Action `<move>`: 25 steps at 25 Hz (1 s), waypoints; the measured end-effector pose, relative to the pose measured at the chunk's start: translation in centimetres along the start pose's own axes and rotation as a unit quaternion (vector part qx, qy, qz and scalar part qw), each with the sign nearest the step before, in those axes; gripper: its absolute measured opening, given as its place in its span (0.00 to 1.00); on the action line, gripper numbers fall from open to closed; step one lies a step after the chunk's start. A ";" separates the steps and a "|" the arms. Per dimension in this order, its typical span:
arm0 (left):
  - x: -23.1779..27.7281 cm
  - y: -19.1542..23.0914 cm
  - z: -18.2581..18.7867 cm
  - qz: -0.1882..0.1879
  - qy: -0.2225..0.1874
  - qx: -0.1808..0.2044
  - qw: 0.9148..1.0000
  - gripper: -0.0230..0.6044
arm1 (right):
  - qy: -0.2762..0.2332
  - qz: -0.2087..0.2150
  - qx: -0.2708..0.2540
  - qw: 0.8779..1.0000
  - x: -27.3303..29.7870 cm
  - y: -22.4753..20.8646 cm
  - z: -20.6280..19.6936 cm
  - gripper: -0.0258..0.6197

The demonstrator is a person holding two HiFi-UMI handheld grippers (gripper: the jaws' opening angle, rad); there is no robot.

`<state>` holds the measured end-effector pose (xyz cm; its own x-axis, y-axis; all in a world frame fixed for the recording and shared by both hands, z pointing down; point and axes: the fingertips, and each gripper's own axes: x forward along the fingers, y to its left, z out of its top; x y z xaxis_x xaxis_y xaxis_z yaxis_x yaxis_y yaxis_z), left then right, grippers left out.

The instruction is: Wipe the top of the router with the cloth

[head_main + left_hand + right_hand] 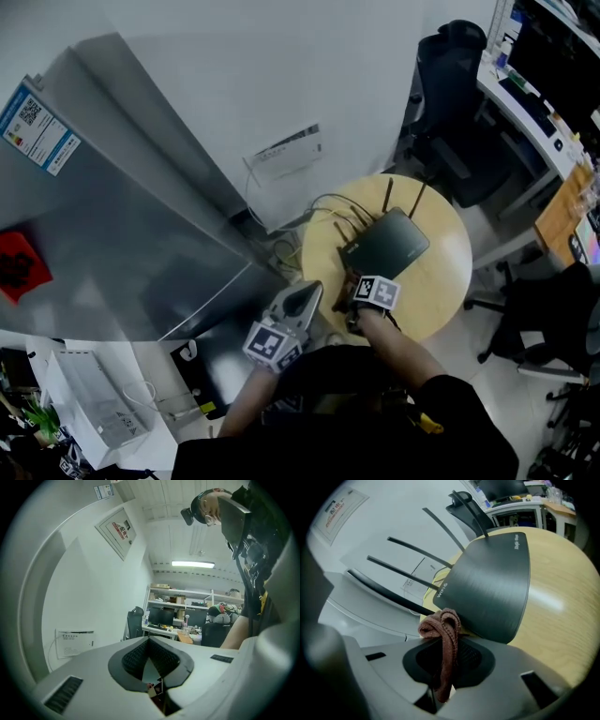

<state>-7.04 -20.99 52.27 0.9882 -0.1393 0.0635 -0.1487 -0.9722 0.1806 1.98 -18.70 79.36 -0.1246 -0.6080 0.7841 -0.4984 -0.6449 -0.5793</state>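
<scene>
Router [487, 578] – a flat dark-grey plastic slab with thin black antennas at its far edge – lies on the round pale wooden table [441, 291], directly ahead of the right gripper [446, 665]. The slab's length runs away from that gripper, whose jaws are clamped on a bunched reddish-brown cloth [443, 632] hanging just short of the router's near edge. The left gripper [309, 292] is farther from the router – jaws together, empty.

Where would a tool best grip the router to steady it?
Probably the thin bare edge opposite the antennas, coming in level over the table: the router lies flat, and the right tool holds the cloth at its near corner.
</scene>
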 end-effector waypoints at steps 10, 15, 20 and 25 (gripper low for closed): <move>0.3 -1.0 -0.3 0.000 -0.008 -0.018 1.000 0.03 | 0.034 -0.022 -0.006 0.999 -0.9 -2.2 -1.1 0.13; 0.2 -1.3 -0.1 0.013 -0.012 -0.028 0.999 0.03 | 0.039 -0.030 -0.035 0.998 -1.9 -3.6 -1.3 0.13; 0.4 -1.9 -0.3 0.012 -0.015 -0.027 0.999 0.03 | 0.058 -0.036 -0.107 0.992 -2.4 -4.4 -1.6 0.13; 1.2 -2.7 -0.4 0.015 -0.018 -0.028 0.999 0.03 | 0.094 -0.037 -0.218 0.971 -2.9 -5.3 -2.0 0.13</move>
<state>-5.47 -18.40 52.26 0.9839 -0.1755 0.0340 -0.1786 -0.9556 0.2342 3.23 -12.60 80.61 -0.2085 -0.4449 0.8710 -0.8222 -0.4026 -0.4025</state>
